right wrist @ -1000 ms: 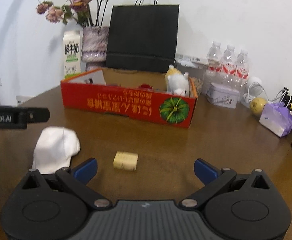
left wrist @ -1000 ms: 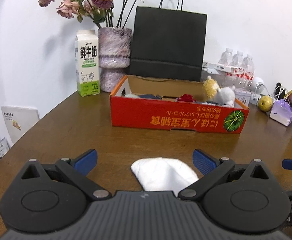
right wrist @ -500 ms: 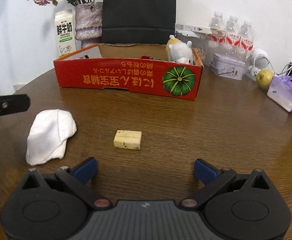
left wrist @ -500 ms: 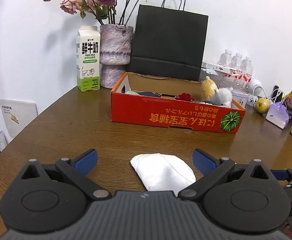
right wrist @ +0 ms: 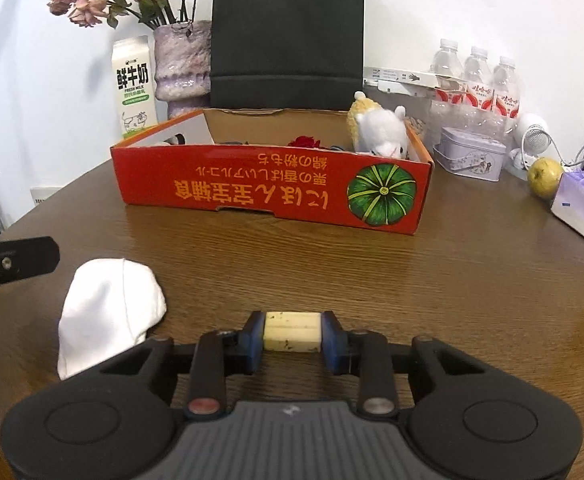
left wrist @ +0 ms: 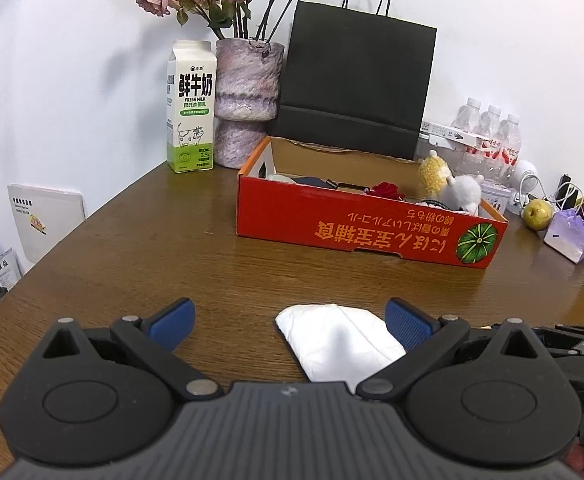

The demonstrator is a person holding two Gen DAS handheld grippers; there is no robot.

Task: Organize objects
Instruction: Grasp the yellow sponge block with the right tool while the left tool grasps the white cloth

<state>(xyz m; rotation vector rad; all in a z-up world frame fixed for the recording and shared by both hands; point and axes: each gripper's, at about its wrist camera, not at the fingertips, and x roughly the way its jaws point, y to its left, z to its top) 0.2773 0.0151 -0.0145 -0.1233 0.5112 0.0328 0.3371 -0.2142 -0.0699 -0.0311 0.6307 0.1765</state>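
Behind the right tool (right wrist: pixel 292 332), closing on a tan block (right wrist: pixel 291 331), a carton (right wrist: pixel 133 88) reads "FRESH MILK" (left tool (left wrist: pixel 289 318) wide).

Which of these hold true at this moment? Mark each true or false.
1. The right hand-held gripper has a pale block between its pads. True; its jaws are closing.
2. The white cloth is in the red box. False: it lies on the table.
3. The left hand-held gripper is shut on the cloth. False: it is open.
4. A milk carton stands beside the vase. True.
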